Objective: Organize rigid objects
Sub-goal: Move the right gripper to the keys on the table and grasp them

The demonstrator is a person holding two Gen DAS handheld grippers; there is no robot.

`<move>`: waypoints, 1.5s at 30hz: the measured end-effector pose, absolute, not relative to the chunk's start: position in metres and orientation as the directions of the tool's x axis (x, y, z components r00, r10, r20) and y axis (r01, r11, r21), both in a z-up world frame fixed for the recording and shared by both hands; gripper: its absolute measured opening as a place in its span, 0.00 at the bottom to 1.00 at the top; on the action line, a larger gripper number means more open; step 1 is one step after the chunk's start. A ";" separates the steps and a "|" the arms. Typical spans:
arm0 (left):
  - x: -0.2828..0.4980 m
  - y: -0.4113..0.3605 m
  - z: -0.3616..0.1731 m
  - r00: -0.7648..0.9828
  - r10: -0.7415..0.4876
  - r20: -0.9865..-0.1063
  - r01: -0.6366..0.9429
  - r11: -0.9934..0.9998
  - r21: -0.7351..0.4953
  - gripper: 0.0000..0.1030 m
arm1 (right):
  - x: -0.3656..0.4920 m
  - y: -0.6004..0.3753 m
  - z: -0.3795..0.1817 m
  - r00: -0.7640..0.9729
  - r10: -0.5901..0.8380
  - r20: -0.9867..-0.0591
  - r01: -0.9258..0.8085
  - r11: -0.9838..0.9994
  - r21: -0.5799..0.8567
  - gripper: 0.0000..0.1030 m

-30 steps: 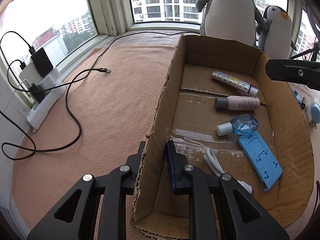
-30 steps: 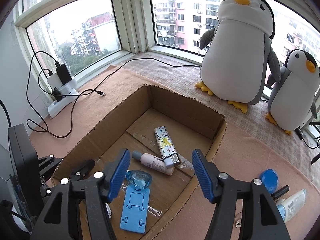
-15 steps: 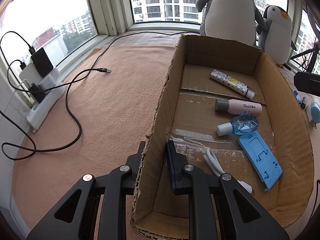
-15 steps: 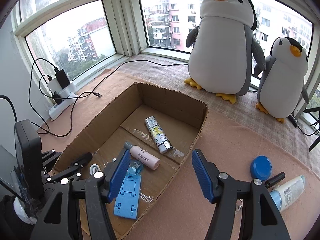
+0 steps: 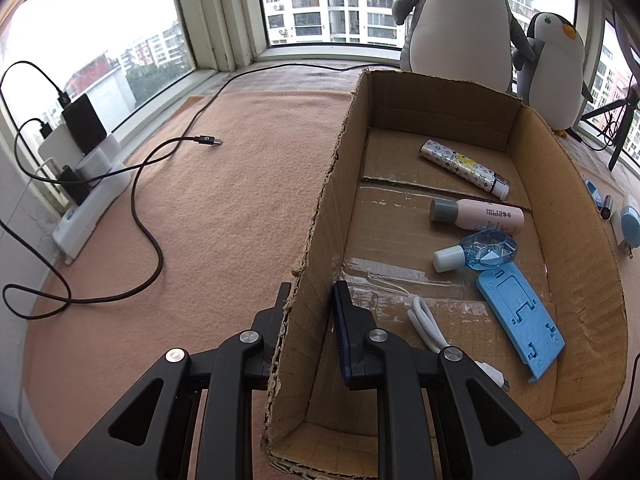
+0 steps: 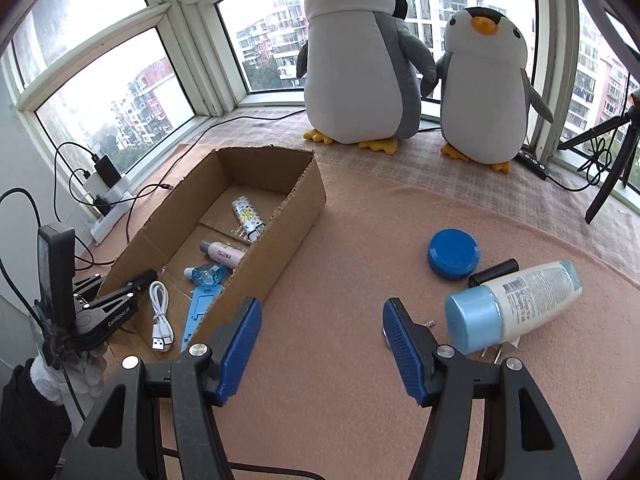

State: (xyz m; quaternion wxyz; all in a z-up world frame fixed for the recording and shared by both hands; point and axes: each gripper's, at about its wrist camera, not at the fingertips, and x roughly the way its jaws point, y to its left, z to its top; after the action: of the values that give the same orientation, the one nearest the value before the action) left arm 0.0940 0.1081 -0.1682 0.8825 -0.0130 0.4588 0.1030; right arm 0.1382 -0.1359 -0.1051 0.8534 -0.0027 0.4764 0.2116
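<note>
My left gripper (image 5: pixel 312 292) is shut on the near left wall of the open cardboard box (image 5: pixel 560 200). Inside the box lie a patterned tube (image 5: pixel 464 168), a pink bottle (image 5: pixel 480 216), a small blue bottle (image 5: pixel 486 250), a blue phone stand (image 5: pixel 520 320) and a white cable (image 5: pixel 428 324). My right gripper (image 6: pixel 323 308) hangs over the peach mat to the right of the box (image 6: pixel 280 248), its jaws closing slightly with nothing between them. Just to its right lie a white bottle with a light-blue cap (image 6: pixel 516 304), a black cylinder (image 6: pixel 494 272) and a blue round tin (image 6: pixel 453 253).
Two plush penguins (image 6: pixel 360 60) (image 6: pixel 486 88) stand on the sill behind the mat. A power strip with chargers (image 5: pixel 88 200) and a loose black cable (image 5: pixel 152 184) lie left of the box. A tripod leg (image 6: pixel 612 160) stands at the far right.
My right gripper has swung to the right, from above the box to above the mat beside the loose items. The left gripper and the box have stayed still.
</note>
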 end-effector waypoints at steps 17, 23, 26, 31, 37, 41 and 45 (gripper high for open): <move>0.093 0.109 -0.168 0.558 0.167 -0.813 -0.194 0.979 0.067 0.16 | 0.156 -0.159 -0.152 0.398 0.294 -0.869 -0.269 0.943 0.196 0.39; 0.093 0.109 -0.168 0.559 0.166 -0.813 -0.194 0.979 0.067 0.16 | 0.165 -0.159 -0.160 0.394 0.279 -0.876 -0.255 0.949 0.188 0.39; 0.093 0.109 -0.169 0.559 0.166 -0.813 -0.195 0.979 0.066 0.16 | 0.168 -0.155 -0.162 0.391 0.272 -0.879 -0.262 0.949 0.177 0.38; 0.093 0.109 -0.168 0.559 0.166 -0.813 -0.195 0.979 0.066 0.16 | 0.170 -0.150 -0.163 0.388 0.261 -0.884 -0.275 0.948 0.159 0.28; 0.093 0.108 -0.169 0.560 0.166 -0.812 -0.192 0.979 0.067 0.16 | 0.167 -0.143 -0.164 0.386 0.244 -0.890 -0.304 0.944 0.127 0.19; 0.093 0.108 -0.169 0.560 0.167 -0.812 -0.193 0.979 0.068 0.16 | 0.165 -0.144 -0.166 0.393 0.225 -0.891 -0.307 0.946 0.103 0.10; 0.093 0.108 -0.169 0.560 0.167 -0.811 -0.194 0.979 0.067 0.16 | 0.166 -0.152 -0.164 0.388 0.245 -0.889 -0.292 0.947 0.133 0.03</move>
State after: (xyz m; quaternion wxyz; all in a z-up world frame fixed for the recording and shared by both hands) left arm 0.0934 0.1084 -0.1687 0.8831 -0.0149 0.4577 0.1020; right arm 0.1660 -0.1521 -0.1642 0.8326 -0.0224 0.5294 0.1612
